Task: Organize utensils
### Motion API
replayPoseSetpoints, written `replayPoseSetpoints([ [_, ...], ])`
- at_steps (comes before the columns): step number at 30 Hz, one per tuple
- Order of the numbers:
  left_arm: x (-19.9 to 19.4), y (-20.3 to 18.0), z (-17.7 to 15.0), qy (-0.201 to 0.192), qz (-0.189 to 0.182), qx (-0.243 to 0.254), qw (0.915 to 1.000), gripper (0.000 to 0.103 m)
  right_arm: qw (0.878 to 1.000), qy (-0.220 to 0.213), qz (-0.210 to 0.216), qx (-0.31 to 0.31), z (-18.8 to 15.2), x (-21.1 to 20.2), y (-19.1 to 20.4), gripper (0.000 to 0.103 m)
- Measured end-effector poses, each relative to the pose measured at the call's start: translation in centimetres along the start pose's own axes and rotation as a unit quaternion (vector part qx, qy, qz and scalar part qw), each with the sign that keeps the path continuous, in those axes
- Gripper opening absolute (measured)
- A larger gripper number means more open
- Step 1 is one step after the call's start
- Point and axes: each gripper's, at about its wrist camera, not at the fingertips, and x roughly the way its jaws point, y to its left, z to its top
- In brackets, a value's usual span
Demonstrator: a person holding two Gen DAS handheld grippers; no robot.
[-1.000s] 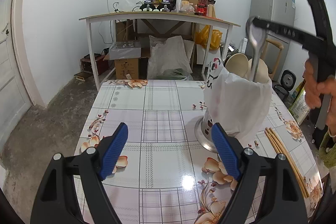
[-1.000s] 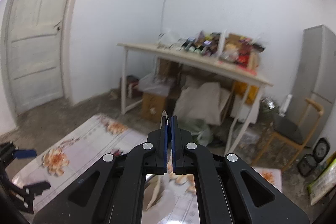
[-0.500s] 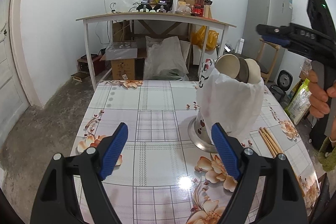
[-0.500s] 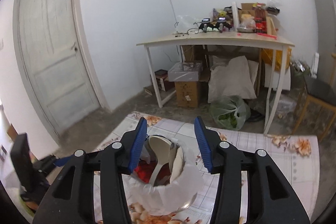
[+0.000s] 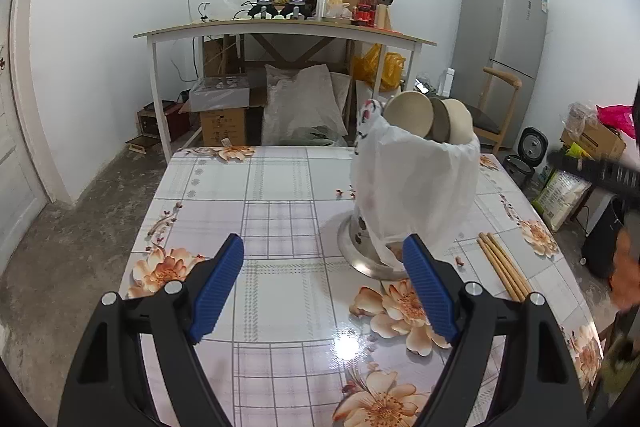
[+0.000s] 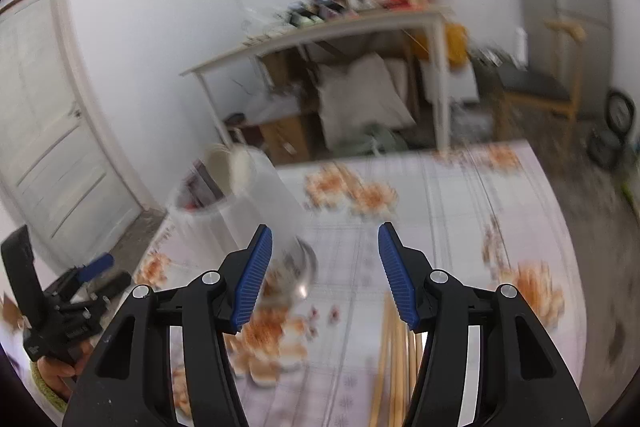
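Note:
A utensil holder wrapped in white plastic [image 5: 416, 187] stands on a metal base on the floral table [image 5: 280, 211]; pale spoon bowls [image 5: 424, 115] stick out of its top. It also shows blurred in the right wrist view [image 6: 244, 195]. Several wooden chopsticks [image 5: 504, 267] lie on the table right of the holder, and in the right wrist view [image 6: 396, 355] they lie just below my right gripper [image 6: 324, 271], which is open and empty. My left gripper [image 5: 324, 287] is open and empty above the table, in front of the holder.
A white work table [image 5: 280, 31] loaded with clutter stands behind, with boxes and sacks under it. A grey fridge [image 5: 504, 51] and a wooden chair [image 5: 496, 107] are at the back right. A door [image 6: 48, 131] is at the left.
My right gripper, shut on a metal spoon above the holder a second ago, opened and left it in the holder, then swung down and right over the chopsticks. My left gripper barely moved.

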Motion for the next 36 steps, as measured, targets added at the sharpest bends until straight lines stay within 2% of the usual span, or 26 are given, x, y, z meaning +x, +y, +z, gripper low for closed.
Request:
replayPoseSetpoints([
  [5,0.5,-0.7,-0.5,0.015,-0.005,0.011,0.9998,0.079,0.998,0.033,-0.02,0.047,-3.5,0.2,-1.6,0.053],
  [11,0.6,-1.5,-1.2,0.028,-0.011,0.016,0.9994,0.079,0.996,0.058,-0.035,0.055,-5.7,0.0,-1.8,0.055],
  [25,1.6,-3.6,-2.1,0.057,-0.013,0.02,0.9981,0.08,0.996,0.072,-0.035,0.043,-6.3,0.0,-2.0,0.056],
  [36,2.0,-5.2,-2.4,0.058,-0.023,0.036,0.9974,0.08,0.995,0.077,-0.034,0.05,-6.7,0.0,-2.8,0.056],
])
